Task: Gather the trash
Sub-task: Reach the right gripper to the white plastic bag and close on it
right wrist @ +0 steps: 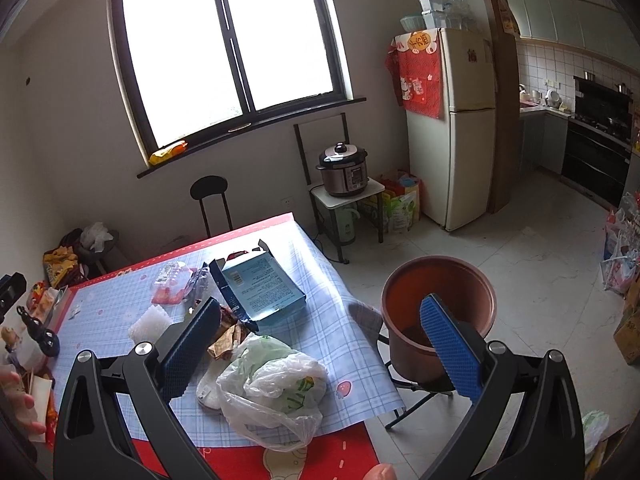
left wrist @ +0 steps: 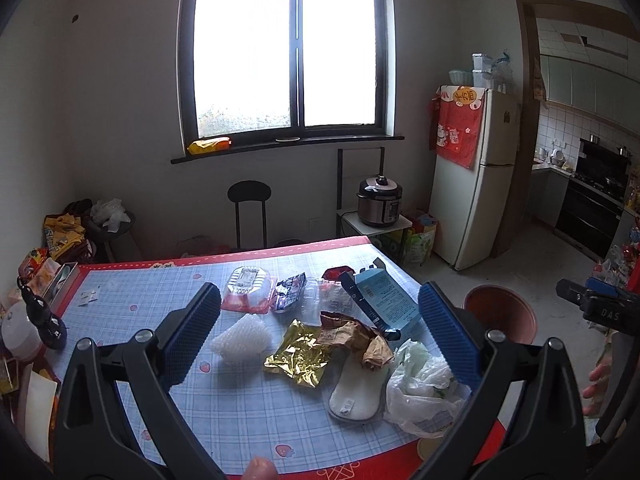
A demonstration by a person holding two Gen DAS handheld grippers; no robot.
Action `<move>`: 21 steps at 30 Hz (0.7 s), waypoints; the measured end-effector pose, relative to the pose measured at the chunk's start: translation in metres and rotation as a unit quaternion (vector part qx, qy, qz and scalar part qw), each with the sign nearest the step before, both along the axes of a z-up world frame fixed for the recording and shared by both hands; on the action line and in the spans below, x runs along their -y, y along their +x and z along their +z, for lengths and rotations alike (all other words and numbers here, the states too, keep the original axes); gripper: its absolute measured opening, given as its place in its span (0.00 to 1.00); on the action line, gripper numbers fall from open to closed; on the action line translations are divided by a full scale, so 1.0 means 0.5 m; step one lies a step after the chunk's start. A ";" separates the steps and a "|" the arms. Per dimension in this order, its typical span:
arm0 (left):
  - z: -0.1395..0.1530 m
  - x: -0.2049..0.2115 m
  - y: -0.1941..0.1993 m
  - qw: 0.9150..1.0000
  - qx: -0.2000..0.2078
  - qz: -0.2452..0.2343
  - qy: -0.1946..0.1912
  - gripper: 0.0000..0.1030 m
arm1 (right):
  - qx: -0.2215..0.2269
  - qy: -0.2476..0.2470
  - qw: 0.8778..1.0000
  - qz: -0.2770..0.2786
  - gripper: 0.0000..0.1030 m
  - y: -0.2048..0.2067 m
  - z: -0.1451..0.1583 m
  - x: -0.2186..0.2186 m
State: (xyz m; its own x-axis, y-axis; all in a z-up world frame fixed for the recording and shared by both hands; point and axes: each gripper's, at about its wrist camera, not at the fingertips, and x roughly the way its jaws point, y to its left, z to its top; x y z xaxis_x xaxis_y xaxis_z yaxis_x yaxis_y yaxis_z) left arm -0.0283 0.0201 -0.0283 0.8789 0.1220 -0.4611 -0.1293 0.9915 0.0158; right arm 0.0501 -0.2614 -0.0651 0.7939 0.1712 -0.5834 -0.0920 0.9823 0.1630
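Trash lies on the blue checked tablecloth (left wrist: 240, 408): a gold foil wrapper (left wrist: 298, 356), a white foam net (left wrist: 239, 340), a crumpled brown wrapper (left wrist: 360, 338), a white insole (left wrist: 358, 390), a clear plastic bag (left wrist: 420, 390), a light blue box (left wrist: 386, 300) and a red-white plastic tray (left wrist: 249, 289). My left gripper (left wrist: 320, 336) is open above the pile, holding nothing. My right gripper (right wrist: 320, 344) is open and empty over the table's right edge, above the plastic bag (right wrist: 272, 388) and near the box (right wrist: 260, 286). A brown bucket (right wrist: 438, 312) stands on a stool beside the table.
A dark figurine (left wrist: 42, 314) and clutter stand at the table's left edge. A stool (left wrist: 249, 208), a pressure cooker (left wrist: 379, 201) on a small stand and a fridge (left wrist: 472, 176) are beyond the table. Bags (right wrist: 622, 256) line the floor at right.
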 end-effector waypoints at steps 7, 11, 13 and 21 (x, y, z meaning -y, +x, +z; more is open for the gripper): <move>-0.098 -0.048 -0.026 0.996 -0.051 0.059 -0.050 0.95 | -0.059 -0.080 0.989 0.108 0.95 0.031 -0.093 -0.073; -0.144 -0.090 -0.039 0.993 -0.078 0.063 -0.058 0.95 | -0.068 -0.089 0.984 0.140 0.95 0.044 -0.136 -0.137; -0.156 -0.125 -0.034 0.992 -0.084 0.073 -0.063 0.95 | -0.054 -0.095 0.981 0.163 0.95 0.043 -0.151 -0.174; -0.196 -0.250 -0.015 0.987 -0.108 0.091 -0.082 0.95 | -0.064 -0.168 0.963 0.199 0.95 0.077 -0.270 -0.309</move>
State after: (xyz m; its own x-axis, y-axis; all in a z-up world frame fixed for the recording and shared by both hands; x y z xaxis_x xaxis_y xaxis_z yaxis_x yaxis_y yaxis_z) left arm -0.0360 0.1453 -0.1264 0.7287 0.1764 -0.6618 -0.3163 0.9437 -0.0967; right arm 0.0886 -0.1067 -0.2001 0.6219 0.2325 -0.7478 -0.4730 0.8726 -0.1221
